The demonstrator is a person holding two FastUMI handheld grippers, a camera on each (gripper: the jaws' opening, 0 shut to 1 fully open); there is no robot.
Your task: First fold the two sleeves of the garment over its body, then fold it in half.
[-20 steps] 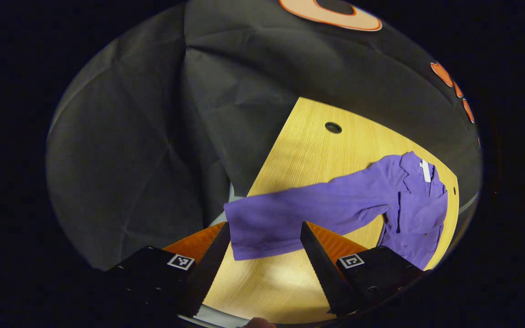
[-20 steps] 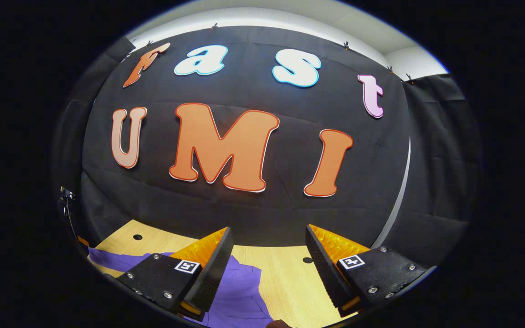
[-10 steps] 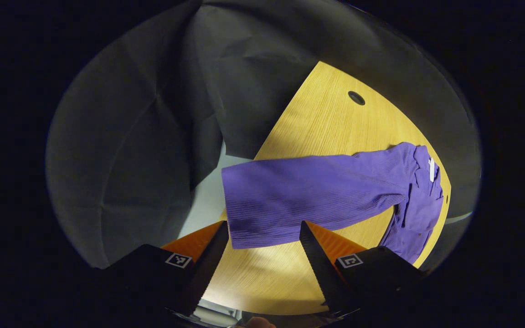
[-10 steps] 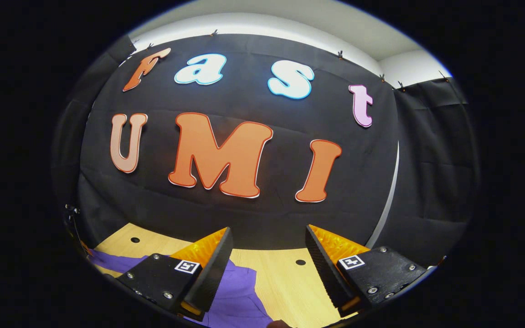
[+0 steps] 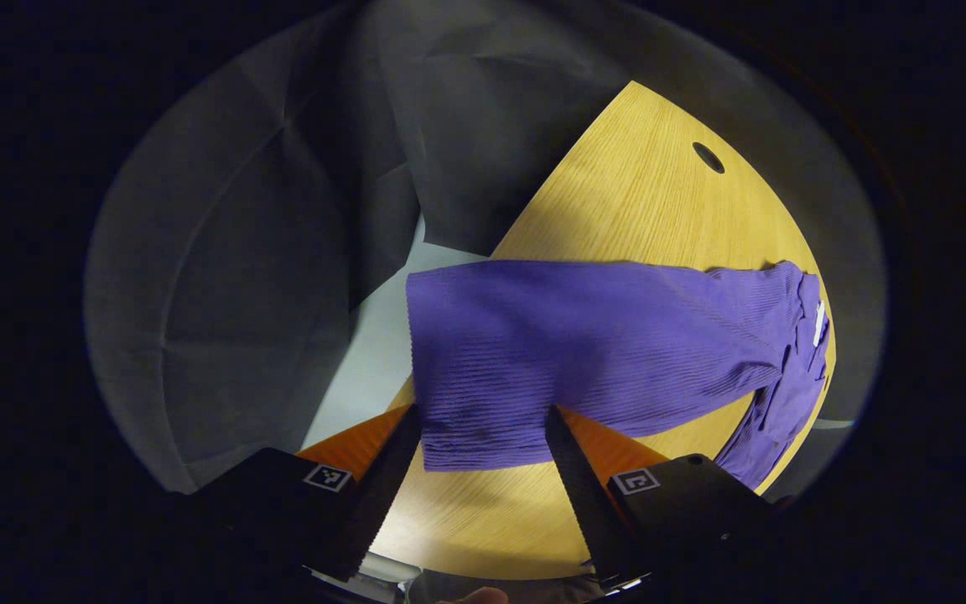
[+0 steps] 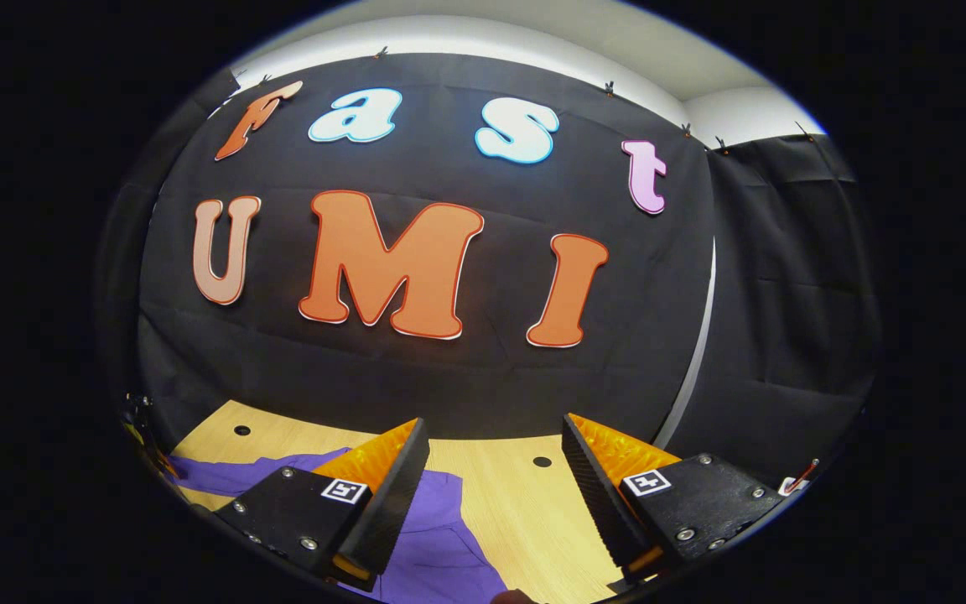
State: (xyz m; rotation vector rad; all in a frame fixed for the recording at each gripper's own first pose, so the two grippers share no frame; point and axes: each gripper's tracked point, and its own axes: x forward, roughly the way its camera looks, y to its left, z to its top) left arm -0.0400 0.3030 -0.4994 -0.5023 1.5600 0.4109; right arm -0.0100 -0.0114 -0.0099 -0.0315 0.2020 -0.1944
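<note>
A purple ribbed garment (image 5: 617, 344) lies on the wooden table (image 5: 642, 210). One long sleeve stretches toward me, and its cuff (image 5: 475, 428) reaches the table's left edge. The body and collar, with a white label (image 5: 818, 323), are bunched at the far right. My left gripper (image 5: 480, 415) is open, its two fingertips standing either side of the cuff without pressing on it. In the right gripper view, my right gripper (image 6: 491, 428) is open and holds nothing, raised above the table (image 6: 525, 512). Part of the garment (image 6: 441, 545) lies below and beside its left finger (image 6: 391, 495).
The table has round cable holes (image 5: 708, 157) (image 6: 542, 461) near its back edge. Black cloth walls close in the booth behind and to the sides. Pale floor (image 5: 374, 344) shows past the table's left edge.
My left gripper has moved in toward the sleeve, so the cuff now sits between its fingertips and looks larger. The right gripper has only shifted slightly and stays open.
</note>
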